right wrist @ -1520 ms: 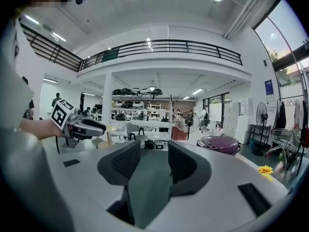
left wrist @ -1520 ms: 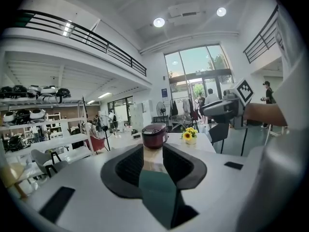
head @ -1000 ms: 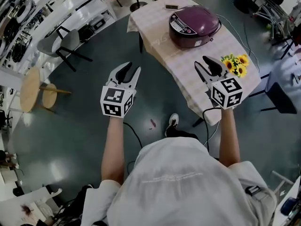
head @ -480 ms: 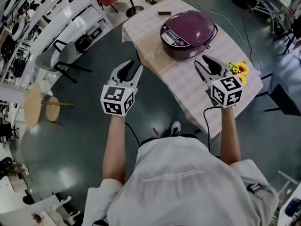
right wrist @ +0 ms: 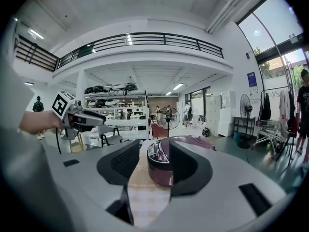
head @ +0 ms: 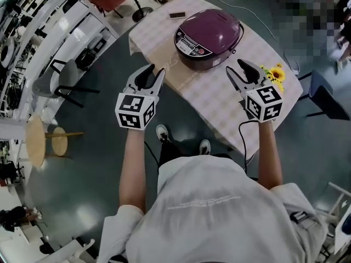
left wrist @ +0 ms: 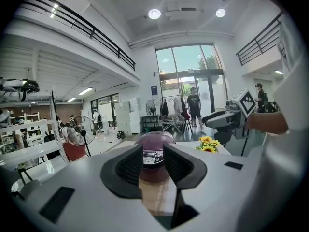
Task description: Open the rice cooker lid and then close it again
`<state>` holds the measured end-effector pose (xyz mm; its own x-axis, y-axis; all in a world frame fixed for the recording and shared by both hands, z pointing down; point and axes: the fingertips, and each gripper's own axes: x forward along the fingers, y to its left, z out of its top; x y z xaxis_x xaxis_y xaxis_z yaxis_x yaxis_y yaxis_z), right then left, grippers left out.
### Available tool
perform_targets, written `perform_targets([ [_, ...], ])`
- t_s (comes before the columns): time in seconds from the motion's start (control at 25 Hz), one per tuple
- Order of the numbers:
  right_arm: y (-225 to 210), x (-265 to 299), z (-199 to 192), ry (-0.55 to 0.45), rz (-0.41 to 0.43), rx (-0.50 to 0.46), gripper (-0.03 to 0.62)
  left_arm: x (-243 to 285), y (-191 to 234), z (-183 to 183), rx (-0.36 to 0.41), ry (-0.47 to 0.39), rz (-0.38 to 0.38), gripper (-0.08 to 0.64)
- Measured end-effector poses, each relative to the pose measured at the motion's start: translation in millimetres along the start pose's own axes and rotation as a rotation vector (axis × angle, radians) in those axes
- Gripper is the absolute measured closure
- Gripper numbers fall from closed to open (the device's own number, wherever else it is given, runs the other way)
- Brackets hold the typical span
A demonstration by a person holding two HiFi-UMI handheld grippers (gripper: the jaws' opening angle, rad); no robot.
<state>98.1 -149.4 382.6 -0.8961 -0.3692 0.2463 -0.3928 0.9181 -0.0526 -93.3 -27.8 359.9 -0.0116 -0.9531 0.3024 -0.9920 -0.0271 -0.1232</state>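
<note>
now the rice cooker (head: 207,33) stands closed on the bench (head: 230,100), ahead of me. my left gripper (head: 152,73) has jaws wide and empty; my right gripper (head: 237,67) jaws have just been opening, also empty. i should come slowly and level to its front edge.

Both empty, left gripper (head: 155,70) gapes, right gripper (head: 236,67) just widened, facing closed rice cooker (head: 211,30).

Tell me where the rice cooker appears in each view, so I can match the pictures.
Head view: rice cooker, upper centre.
Left gripper view: rice cooker, centre, beyond the jaws.
Right gripper view: rice cooker, centre, partly behind one jaw.
Shared landmark: the checked tablecloth under it.
</note>
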Motion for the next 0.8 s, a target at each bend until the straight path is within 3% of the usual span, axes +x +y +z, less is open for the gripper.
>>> perform_targets([
  [0.2, -10.3, 9.7, 1.1, 0.004, -0.078, 0.005, 0.383, 34.2, 15.4, -0.8, -0.006, -0.009, -0.073, 0.417],
  [0.6, -27.7, 34.7, 9.8, 0.009, -0.301, 0.044, 0.374, 126.4, 39.4, 15.5, 0.062, -0.021, -0.32, 0.417],
  [0.8, -34.2, 43.8, 1.1, 0.032, -0.387, 0.071, 0.37, 166.3, 40.0, 11.3, 0.075, -0.002, -0.405, 0.417],
])
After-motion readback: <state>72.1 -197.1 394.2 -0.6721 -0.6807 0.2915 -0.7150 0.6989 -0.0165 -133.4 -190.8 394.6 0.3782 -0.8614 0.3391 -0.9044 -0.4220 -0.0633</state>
